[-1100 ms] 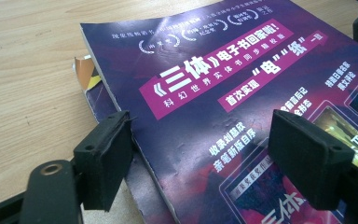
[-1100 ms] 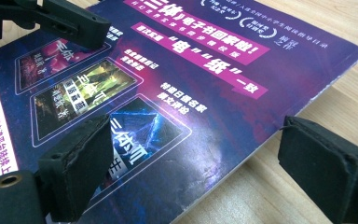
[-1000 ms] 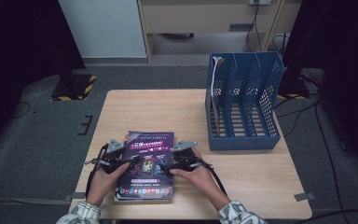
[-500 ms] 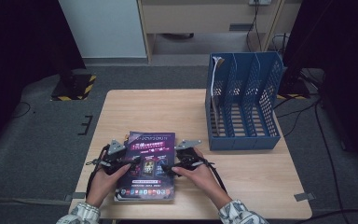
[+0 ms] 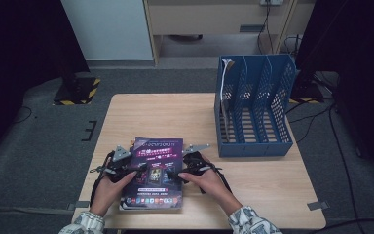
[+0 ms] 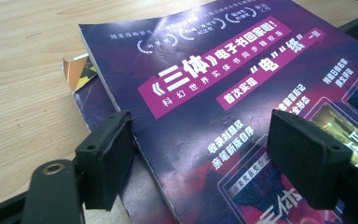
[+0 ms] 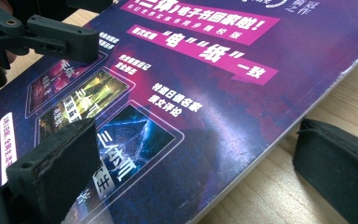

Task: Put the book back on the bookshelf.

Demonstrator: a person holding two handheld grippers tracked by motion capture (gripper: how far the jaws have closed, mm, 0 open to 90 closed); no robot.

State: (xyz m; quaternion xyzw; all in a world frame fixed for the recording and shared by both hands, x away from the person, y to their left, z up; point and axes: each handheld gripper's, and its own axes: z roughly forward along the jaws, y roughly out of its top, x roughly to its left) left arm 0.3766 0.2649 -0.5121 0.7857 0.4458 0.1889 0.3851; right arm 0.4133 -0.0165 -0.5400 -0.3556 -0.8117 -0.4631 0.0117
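A purple magazine [image 5: 155,163] lies flat near the table's front edge, on top of a second, darker one [image 6: 94,103] with an orange corner. My left gripper [image 5: 137,170] is at its left edge. Its jaws stand open [image 6: 200,122], one pad [image 6: 106,156] by the edge and the other pad [image 6: 307,158] above the cover. My right gripper [image 5: 174,174] is at the right edge and its jaws have just been opening. They stand apart [image 7: 196,135] with the magazine's edge between them, one pad [image 7: 56,172] over the cover and the other pad [image 7: 340,168] over the wood.
A blue slotted file rack [image 5: 253,114] stands at the table's right, beyond the right gripper. The wooden table [image 5: 151,117] stretches bare behind the magazine. A person's hands and patterned sleeves [image 5: 246,222] come in from the front edge.
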